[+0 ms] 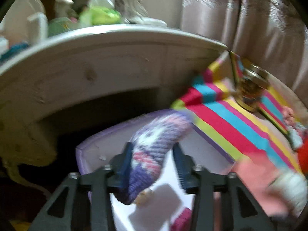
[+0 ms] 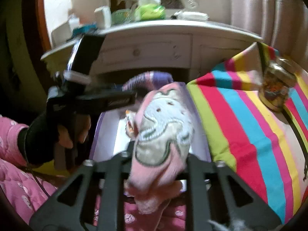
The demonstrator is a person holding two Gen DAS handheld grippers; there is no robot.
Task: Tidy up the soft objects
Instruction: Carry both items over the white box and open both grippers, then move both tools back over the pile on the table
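Left gripper (image 1: pixel 152 145): hovers above purple-edged box (image 1: pixel 90 144), pointing down into it. Fingers (image 1: pixel 125 159) spread, purple knit sock (image 1: pixel 154 140) loose between them, with a clear gap on one side. Not pinched, so likely a drop straight into the box.

Right gripper (image 2: pixel 160 150): over the same box, alongside the left. Pink sock with white cartoon face (image 2: pixel 163 127) fills the gap between the fingers and hides the tips. Cannot tell whether pressed or just resting there.

Both aimed at the box rather than the striped cloth (image 1: pixel 231 127) beside it. Reads as the box being the collection bin for soft items, with both socks brought in at once to save a trip. Something pink already at the bottom, too blurred to name.

Risks: heavy motion blur, and the purple sock lies across the far rim, so it may hang over the edge. Jar (image 1: pixel 250 90) on the cloth well clear. White dresser (image 1: pixel 115 61) behind, not involved.
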